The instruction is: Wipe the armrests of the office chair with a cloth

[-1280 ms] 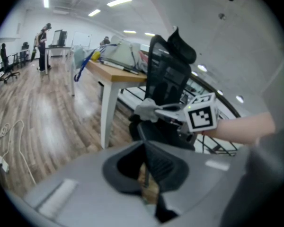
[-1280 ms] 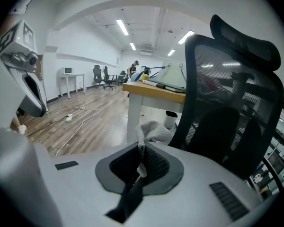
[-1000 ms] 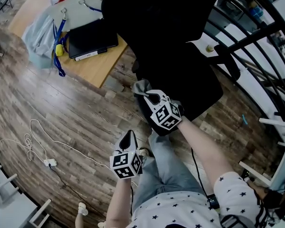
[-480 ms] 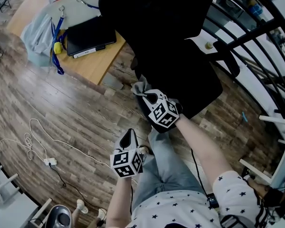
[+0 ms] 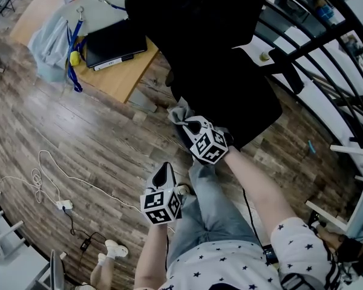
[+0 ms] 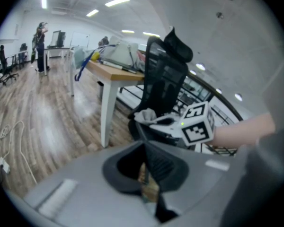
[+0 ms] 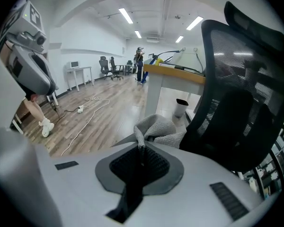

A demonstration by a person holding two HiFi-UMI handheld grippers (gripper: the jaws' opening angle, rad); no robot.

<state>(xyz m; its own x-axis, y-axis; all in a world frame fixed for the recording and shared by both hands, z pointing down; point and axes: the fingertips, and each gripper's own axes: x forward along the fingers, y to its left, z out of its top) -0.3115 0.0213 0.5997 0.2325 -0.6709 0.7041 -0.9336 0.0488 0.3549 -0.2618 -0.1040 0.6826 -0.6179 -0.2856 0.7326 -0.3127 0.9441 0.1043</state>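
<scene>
The black office chair (image 5: 224, 47) stands in front of me, with its mesh back (image 7: 236, 103) filling the right of the right gripper view. My right gripper (image 5: 185, 121) is shut on a grey cloth (image 5: 180, 111) and holds it against the chair's near armrest (image 5: 183, 139), which is mostly hidden beneath. The cloth (image 7: 156, 128) bunches just past the jaws. The far armrest (image 5: 287, 76) is bare. My left gripper (image 5: 164, 170) hangs lower, apart from the chair, shut with nothing between its jaws. The left gripper view shows the chair (image 6: 165, 77) and the cloth (image 6: 146, 114) ahead.
A wooden desk (image 5: 118, 80) at the chair's left carries a black laptop (image 5: 115, 44), a grey bag (image 5: 48, 44) and a blue lanyard. A white cable with a plug block (image 5: 63, 206) lies on the floor. A person's white shoes (image 5: 113, 249) are at bottom left. Black railings (image 5: 327, 38) run on the right.
Both grippers have stayed almost in place, with the cloth still at the near armrest. A person's feet in white shoes have come into view at the bottom left.
</scene>
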